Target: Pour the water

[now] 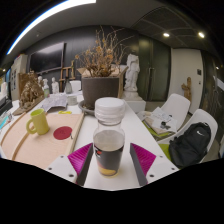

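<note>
A clear bottle (109, 140) with a wide white cap and dark liquid in its lower half stands upright on the white table (140, 130). It sits between the two pink pads of my gripper (112, 150). The left pad lies close against its side, and a small gap shows at the right pad. The fingers are open around it. A green mug (38, 122) stands on a pale wooden board (35, 145) to the left, beyond the fingers.
A red round coaster (63, 132) lies between the mug and the bottle. Behind the bottle stands a dark pot with dry branches (100, 88), and a white statue (132, 75) beside it. A black bag (190, 143) and papers (160, 125) lie to the right.
</note>
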`<state>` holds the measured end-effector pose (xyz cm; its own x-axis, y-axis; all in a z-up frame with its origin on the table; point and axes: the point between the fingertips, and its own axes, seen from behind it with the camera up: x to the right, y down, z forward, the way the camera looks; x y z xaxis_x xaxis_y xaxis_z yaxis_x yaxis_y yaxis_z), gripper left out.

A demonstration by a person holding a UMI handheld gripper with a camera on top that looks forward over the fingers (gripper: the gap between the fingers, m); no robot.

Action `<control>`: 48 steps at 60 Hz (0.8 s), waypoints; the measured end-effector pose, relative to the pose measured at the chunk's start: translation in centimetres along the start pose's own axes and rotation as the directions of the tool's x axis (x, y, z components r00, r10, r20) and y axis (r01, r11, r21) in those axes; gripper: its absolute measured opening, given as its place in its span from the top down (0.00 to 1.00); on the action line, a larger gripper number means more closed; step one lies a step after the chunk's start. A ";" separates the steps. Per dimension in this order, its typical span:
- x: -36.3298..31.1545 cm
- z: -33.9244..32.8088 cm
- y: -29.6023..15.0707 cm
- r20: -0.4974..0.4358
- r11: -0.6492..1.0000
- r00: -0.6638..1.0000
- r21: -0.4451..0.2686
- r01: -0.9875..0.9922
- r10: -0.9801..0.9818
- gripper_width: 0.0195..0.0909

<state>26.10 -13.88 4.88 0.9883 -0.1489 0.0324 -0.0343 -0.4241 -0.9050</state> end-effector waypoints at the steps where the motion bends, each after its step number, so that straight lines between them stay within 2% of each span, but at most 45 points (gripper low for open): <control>1: -0.1 0.2 -0.1 0.007 1.000 1.000 0.006 0.000 0.000 0.29; 7: -0.6 1.4 -0.3 0.026 0.999 1.000 0.033 0.009 -0.009 0.65; 12: -0.7 1.6 -0.4 0.030 0.999 1.000 0.044 0.007 -0.009 0.69; 21: -0.5 1.7 -0.2 0.010 1.000 1.000 0.028 -0.011 0.011 0.88; 24: -0.7 1.7 -0.5 -0.014 1.000 1.000 0.018 0.003 -0.003 0.91; 34: -0.2 1.4 -2.3 -0.080 0.998 0.995 0.009 0.069 -0.068 0.91; 48: -0.4 0.7 -13.2 -0.253 0.939 0.917 0.068 0.336 -0.310 0.91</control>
<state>26.22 -7.61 16.54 0.8790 -0.2312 0.4171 0.3100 -0.3875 -0.8682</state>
